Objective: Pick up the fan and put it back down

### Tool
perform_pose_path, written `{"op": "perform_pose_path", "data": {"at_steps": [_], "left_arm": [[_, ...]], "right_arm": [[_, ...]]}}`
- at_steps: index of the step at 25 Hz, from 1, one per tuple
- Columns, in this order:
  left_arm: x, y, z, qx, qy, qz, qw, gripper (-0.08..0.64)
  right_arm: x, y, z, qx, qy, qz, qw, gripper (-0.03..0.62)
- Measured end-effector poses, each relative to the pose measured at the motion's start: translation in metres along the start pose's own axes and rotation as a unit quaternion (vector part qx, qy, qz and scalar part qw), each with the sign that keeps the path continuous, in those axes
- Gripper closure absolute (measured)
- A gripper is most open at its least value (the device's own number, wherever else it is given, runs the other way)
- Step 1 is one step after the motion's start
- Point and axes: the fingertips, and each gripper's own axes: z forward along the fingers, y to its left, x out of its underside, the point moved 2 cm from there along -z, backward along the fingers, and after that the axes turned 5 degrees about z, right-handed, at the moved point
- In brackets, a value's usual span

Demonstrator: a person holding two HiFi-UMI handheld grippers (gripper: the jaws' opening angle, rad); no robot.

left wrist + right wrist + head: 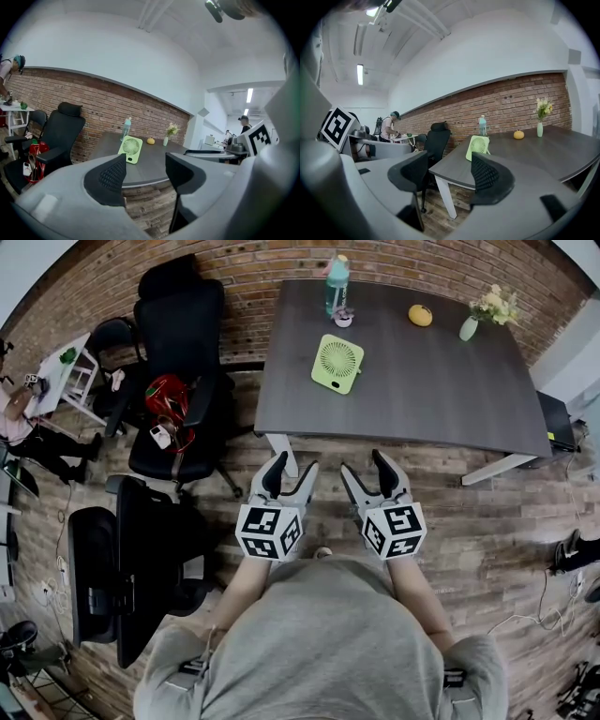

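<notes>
Since the fan (337, 363) is untouched on the tabletop (422, 381), the pick-up has probably not begun, and that would explain how everything is held. The left gripper (294, 470) and the right gripper (366, 467) hang side by side over the wooden floor (487, 521), just off the tabletop's near edge. Both point across that edge and only slightly downward. Each gripper's fingers are spread wide with nothing between them but open air. In the left gripper view (145, 171) and the right gripper view (450, 176), the fan (131, 149) sits well beyond the fingertips. Spread fingers and a level aim look like readiness for a reach over the near edge.

The fan (478, 146) stands in the left half of the tabletop, about midway between its near and far edges. It is apart from the bottle (337, 282) at the tabletop's far edge and well apart from the vase (469, 327) toward the far right corner. It is a flat, nearly square, pale green body, so it has no strong long axis. Its thin direction runs roughly from the tabletop's near edge to its far edge. It leans back a little on a prop behind it. The round grille faces the near edge, toward the grippers, and tilts slightly upward. That stance leaves its two side edges open, which I judge the easiest place for fingers to close.
</notes>
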Motion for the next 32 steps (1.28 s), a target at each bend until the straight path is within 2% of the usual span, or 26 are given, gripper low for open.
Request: {"op": "perform_pose_path", "data": {"at_steps": [8, 17, 32], "left_arm": [[-0.001, 0.001, 0.014, -0.01, 0.002, -0.001, 0.9999, 0.311], [0.003, 0.023, 0.032, -0.016, 0.013, -0.004, 0.9998, 0.31], [0.002, 0.067, 0.112, 0.007, 0.037, -0.005, 0.9993, 0.311]], "right_arm": [[-0.004, -0.017, 0.012, -0.009, 0.003, 0.004, 1.0, 0.314], [-0.003, -0.025, 0.039, -0.009, 0.013, 0.007, 1.0, 0.315], [-0.007, -0.069, 0.11, 0.008, 0.035, 0.015, 0.999, 0.316]]}}
